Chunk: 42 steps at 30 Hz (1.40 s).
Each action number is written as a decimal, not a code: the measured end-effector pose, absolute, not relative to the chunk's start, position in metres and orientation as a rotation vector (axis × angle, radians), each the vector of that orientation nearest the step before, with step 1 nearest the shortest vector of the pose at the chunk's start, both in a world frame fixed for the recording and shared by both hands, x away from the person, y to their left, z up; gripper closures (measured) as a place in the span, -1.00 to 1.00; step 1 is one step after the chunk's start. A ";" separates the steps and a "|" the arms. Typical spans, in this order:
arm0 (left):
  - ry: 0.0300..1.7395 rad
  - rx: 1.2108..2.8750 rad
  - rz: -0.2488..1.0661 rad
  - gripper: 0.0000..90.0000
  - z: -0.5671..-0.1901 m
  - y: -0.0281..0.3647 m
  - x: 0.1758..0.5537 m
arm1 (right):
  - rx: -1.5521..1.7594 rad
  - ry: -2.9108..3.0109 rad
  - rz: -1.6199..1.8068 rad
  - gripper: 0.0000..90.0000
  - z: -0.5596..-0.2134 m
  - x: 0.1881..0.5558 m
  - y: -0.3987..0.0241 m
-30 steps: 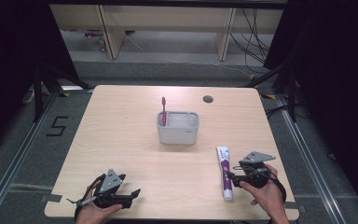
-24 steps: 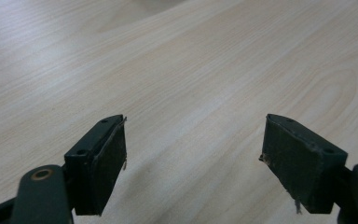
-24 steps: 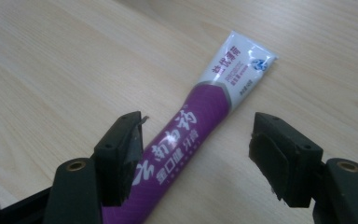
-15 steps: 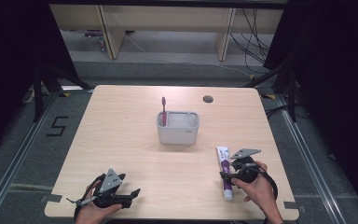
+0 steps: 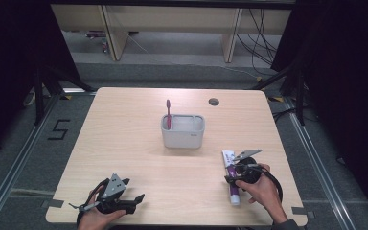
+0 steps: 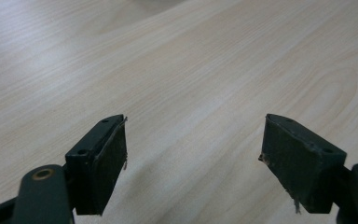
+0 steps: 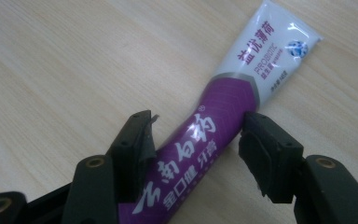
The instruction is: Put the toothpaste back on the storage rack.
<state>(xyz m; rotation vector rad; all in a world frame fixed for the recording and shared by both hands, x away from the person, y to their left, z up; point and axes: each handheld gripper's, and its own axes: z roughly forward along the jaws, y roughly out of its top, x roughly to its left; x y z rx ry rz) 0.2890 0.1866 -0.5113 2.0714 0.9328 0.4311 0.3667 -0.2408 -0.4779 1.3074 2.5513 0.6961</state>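
A purple and white toothpaste tube (image 7: 228, 100) lies flat on the wooden table near its right front, and it also shows in the high view (image 5: 233, 192). My right gripper (image 7: 198, 123) straddles the tube's purple middle; its jaws have just been closing and both pads now touch the tube's sides. From above, that gripper (image 5: 233, 176) sits over the tube in the person's right hand. My left gripper (image 5: 136, 200) rests at the table's left front, open, with bare wood between its jaws (image 6: 196, 135).
A grey holder (image 5: 182, 132) stands at the table's middle with a pink toothbrush (image 5: 168, 112) upright in its left end. A round cable hole (image 5: 214, 101) lies near the far edge. Dark floor and shelving surround the table (image 5: 124, 143).
My right gripper has moved left onto the toothpaste tube and its jaws have narrowed around it. The left gripper has kept still.
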 end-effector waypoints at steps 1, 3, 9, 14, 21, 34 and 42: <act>0.934 2.069 0.430 -0.52 -0.512 0.186 0.289 | 1.298 2.554 0.683 0.05 -0.478 0.368 -0.241; 0.933 2.062 0.429 -0.52 -0.511 0.185 0.289 | 1.309 2.566 0.667 0.10 -0.477 0.369 -0.240; 0.924 2.087 0.440 -0.52 -0.511 0.187 0.290 | 1.286 2.626 0.617 0.24 -0.476 0.374 -0.237; 0.913 2.079 0.428 -0.51 -0.511 0.186 0.289 | 1.236 2.682 0.537 0.34 -0.475 0.381 -0.234; 0.915 2.073 0.432 -0.51 -0.513 0.184 0.288 | 1.199 2.751 0.430 0.41 -0.474 0.387 -0.228; 0.896 2.092 0.419 -0.50 -0.512 0.184 0.288 | 1.107 2.842 0.324 0.42 -0.473 0.401 -0.221; 0.900 2.084 0.421 -0.50 -0.513 0.183 0.287 | 1.102 2.866 0.293 0.42 -0.475 0.404 -0.219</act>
